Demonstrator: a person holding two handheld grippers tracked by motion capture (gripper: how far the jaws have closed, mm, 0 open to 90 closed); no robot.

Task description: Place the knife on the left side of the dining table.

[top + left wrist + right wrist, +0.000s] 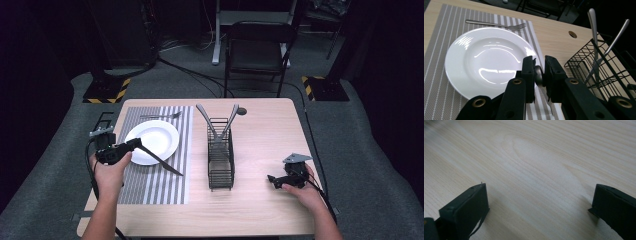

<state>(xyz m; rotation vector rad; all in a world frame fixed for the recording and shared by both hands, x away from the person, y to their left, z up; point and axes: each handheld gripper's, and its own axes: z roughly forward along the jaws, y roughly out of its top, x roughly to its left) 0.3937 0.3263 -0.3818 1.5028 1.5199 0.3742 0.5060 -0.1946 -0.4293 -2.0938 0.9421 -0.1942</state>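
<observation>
Left gripper (134, 145): pads pinching the handle end of a knife (161, 161); in the left gripper view the handle sits between the jaws and the blade runs down out of sight behind them. From the high view the knife slants over the lower right rim of the plate (155, 131) out across the striped mat (155, 185), tip toward the rack (220, 160); whether the tip rests on the mat cannot be told. Plate: white, on the mat, its near edge cut off by the gripper in the left gripper view. Fork (161, 116): flat on the mat just beyond the plate. Rack: black wire, mid-table, two grey utensils (218, 120) leaning crossed from its far end, their lower ends hard to make out among the wires. Right gripper (272, 179): low over bare table (531, 165) right of the rack, jaws spread wide, nothing between them; far corner of its own view blurred.
</observation>
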